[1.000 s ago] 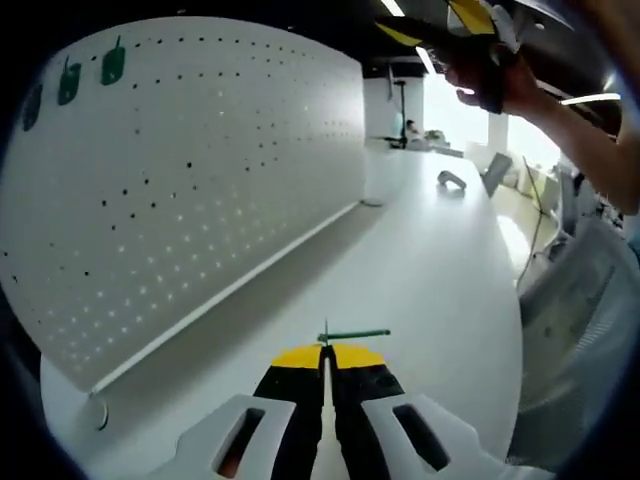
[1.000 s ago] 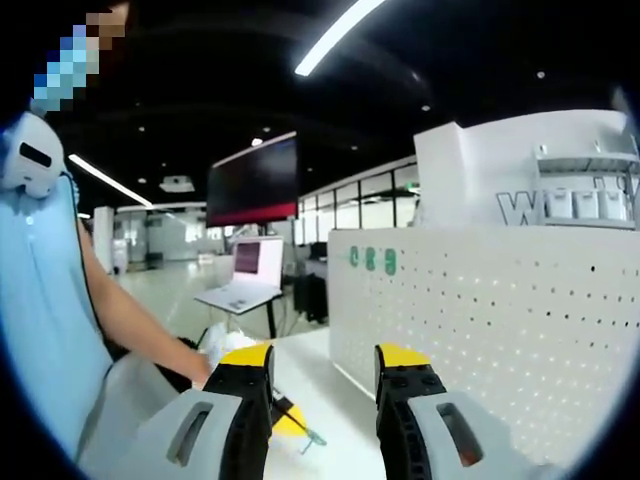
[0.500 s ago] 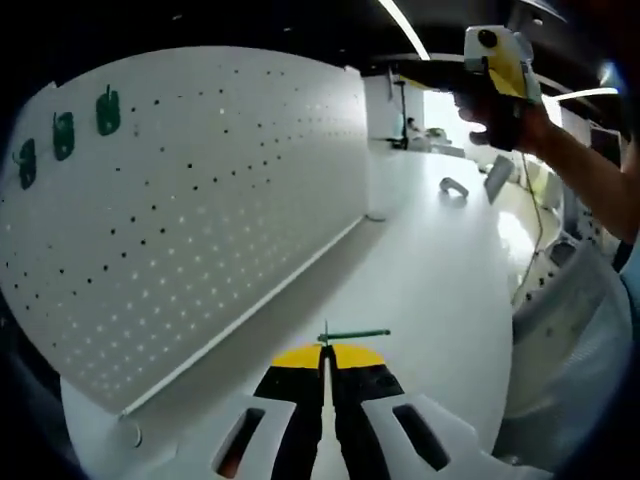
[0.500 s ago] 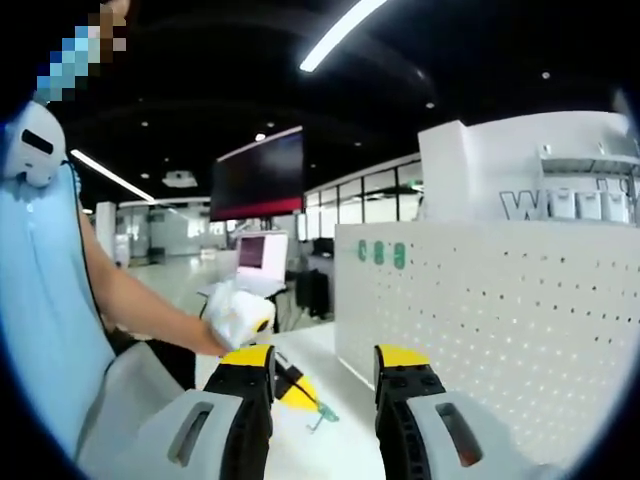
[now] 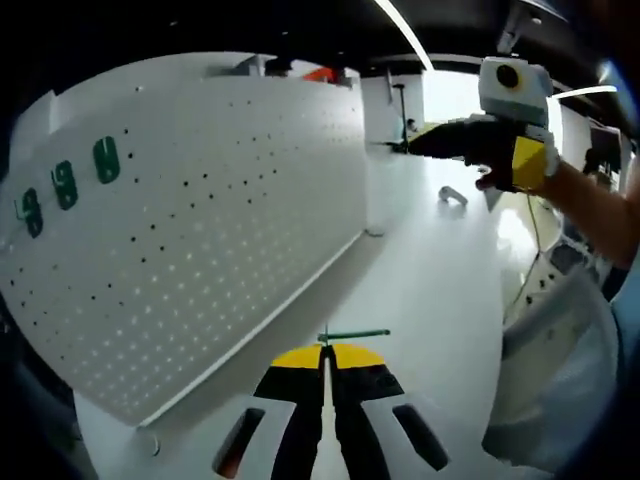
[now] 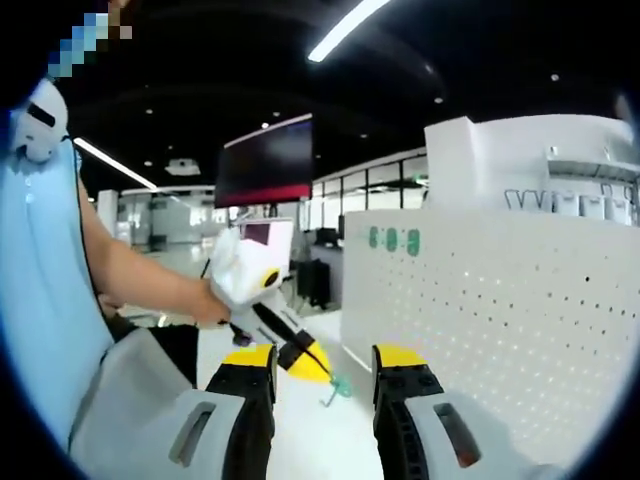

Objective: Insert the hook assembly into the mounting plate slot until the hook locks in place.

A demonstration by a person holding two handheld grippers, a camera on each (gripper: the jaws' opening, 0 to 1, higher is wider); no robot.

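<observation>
Left gripper view: left gripper [image 5: 325, 352] clenched on green hook [image 5: 352, 334], above the white table [image 5: 440, 290], right of white pegboard [image 5: 200, 230]. Right gripper view: right gripper [image 6: 325, 358] released, nothing between its jaws; hook [image 6: 337, 387] near pegboard [image 6: 500, 300], three green hooks [image 6: 391, 240] on board's top corner.

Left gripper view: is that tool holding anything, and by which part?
Yes. The left tool is shut on the green hook, pinching its short upright stem between the yellow tips, with the long rod lying crosswise just beyond them. The right tool stands open, holding nothing.
</observation>
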